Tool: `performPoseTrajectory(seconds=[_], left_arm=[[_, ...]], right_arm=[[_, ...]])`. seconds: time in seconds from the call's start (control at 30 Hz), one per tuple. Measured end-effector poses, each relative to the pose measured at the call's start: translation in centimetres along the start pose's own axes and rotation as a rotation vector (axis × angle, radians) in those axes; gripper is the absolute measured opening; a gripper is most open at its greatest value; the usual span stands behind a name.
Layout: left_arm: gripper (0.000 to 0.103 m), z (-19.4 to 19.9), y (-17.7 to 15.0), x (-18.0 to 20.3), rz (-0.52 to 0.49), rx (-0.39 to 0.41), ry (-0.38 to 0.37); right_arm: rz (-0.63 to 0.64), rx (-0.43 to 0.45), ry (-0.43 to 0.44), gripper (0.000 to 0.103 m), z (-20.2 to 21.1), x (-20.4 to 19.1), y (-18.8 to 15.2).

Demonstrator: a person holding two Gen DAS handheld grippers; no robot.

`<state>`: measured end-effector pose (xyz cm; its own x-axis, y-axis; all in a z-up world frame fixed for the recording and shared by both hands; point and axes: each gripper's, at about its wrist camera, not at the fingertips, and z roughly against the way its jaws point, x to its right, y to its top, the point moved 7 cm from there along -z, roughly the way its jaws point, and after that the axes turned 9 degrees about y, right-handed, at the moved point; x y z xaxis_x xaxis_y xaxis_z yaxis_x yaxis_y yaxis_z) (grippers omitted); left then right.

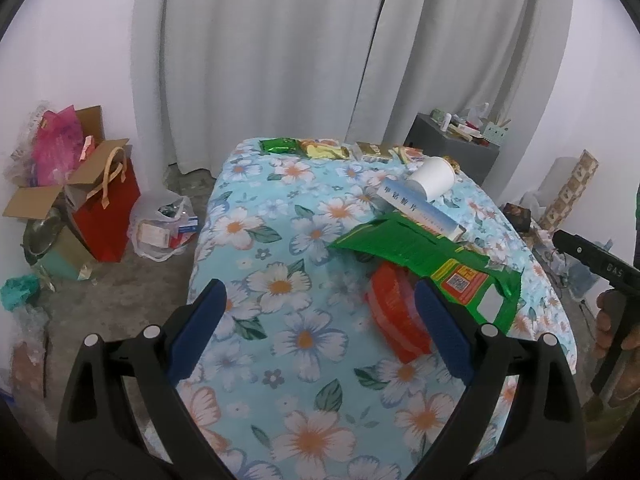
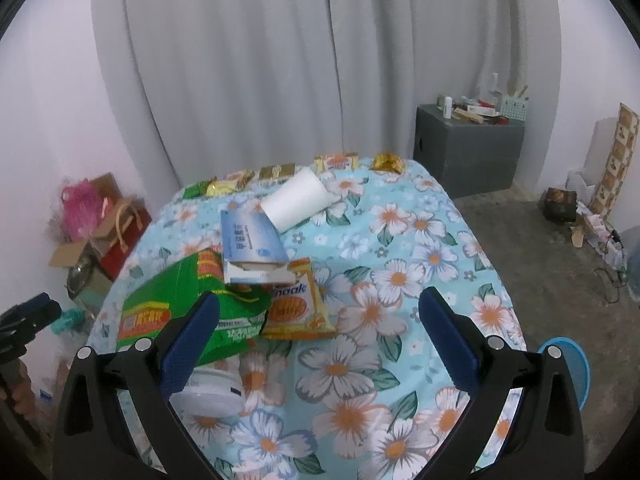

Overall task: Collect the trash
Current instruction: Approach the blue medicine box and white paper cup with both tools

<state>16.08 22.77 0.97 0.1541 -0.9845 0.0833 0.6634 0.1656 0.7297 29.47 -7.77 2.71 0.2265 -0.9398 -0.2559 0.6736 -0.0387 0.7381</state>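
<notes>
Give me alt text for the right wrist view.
The open right gripper hovers over a floral tablecloth, holding nothing. Ahead lie a green wrapper, an orange snack packet, a blue-and-white box and a tipped white paper cup.

Two wrist views over one table

Both look forward and down along their fingers, close above the floral table (image 1: 280, 216); both share the cup (image 2: 298, 204), the green wrapper (image 1: 424, 254) and the curtain (image 2: 280, 60).

You can read "naak" in blue on the orange-yellow snack packet (image 2: 298, 304), "DAS" embossed on the right gripper's black body (image 1: 612, 270), Chinese characters on the blue-white box (image 1: 416, 210) and green packet (image 2: 192, 308) too blurred to make out.
</notes>
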Motion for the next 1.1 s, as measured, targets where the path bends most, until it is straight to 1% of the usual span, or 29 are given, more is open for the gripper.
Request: performPoseTrajectory(seconds=[0.23, 0.47, 0.63, 0.9, 1.1], left_arm=[[0.091, -1.4, 0.3, 1.3, 0.045, -0.041, -0.064], [0.091, -2.8, 0.6, 2.2, 0.079, -0.061, -0.088], [0.091, -3.3, 0.9, 2.4, 0.101, -0.057, -0.104], [0.091, -4.1, 1.1, 2.4, 0.125, -0.056, -0.116], [0.091, -4.4, 1.5, 2.4, 0.13, -0.05, -0.122]], right_arm=[[-0.083, -0.016, 0.05, 0.097, -1.3, 1.6, -0.2], [-0.13, -0.043, 0.094, 0.097, -2.6, 2.4, -0.3], [-0.173, -0.073, 0.141, 0.097, -3.8, 2.9, -0.4], [-0.188, -0.108, 0.187, 0.096, -5.6, 2.5, -0.5], [-0.183, -0.116, 0.21, 0.096, -6.3, 1.8, -0.1]])
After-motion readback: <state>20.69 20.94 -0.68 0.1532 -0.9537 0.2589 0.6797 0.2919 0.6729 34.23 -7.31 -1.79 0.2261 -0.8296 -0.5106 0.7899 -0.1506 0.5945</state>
